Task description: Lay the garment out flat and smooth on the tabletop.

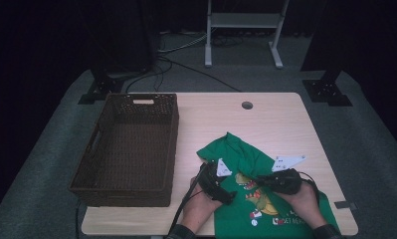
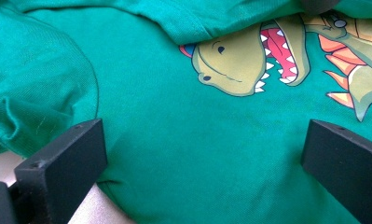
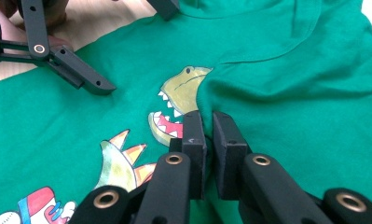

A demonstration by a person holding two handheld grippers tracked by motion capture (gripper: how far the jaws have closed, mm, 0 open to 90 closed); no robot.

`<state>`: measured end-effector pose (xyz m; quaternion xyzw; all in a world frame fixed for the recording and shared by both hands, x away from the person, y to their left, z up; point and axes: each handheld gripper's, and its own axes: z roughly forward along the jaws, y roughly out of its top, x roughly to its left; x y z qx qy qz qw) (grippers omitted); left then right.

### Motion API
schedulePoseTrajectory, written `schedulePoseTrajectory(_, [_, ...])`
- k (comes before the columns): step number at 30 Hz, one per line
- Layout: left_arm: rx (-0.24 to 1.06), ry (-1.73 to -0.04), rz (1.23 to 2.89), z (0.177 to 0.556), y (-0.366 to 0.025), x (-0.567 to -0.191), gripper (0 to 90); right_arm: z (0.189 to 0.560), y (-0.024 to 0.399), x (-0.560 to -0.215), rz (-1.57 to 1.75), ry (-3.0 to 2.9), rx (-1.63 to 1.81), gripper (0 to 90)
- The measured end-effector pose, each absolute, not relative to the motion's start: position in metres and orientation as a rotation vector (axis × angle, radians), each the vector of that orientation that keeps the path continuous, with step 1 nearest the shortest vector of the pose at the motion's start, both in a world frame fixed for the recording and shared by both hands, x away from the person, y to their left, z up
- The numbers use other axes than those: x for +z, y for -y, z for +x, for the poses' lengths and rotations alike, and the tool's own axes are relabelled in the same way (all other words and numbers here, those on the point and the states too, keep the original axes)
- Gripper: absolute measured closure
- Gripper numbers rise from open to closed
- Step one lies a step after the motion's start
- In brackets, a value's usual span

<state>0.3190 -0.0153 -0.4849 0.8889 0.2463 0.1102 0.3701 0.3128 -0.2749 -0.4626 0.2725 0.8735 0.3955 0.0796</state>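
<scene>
Green dinosaur T-shirt is lying on the surface; I am pinching its folded edge with my right tool, while my left tool is resting released on it.

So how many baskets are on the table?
1. The brown basket sits on the table's left side, beside the green shirt. Nothing there looks like it hides another.
</scene>
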Motion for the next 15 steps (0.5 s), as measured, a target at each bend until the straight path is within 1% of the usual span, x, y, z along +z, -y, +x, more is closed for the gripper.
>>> schedulePoseTrajectory(15, [0.283, -0.632, 2.28, 0.319, 0.0153, -0.4849, 0.0, 0.3153, 0.2803, -0.4575, 0.838, -2.583, 1.203, 85.9])
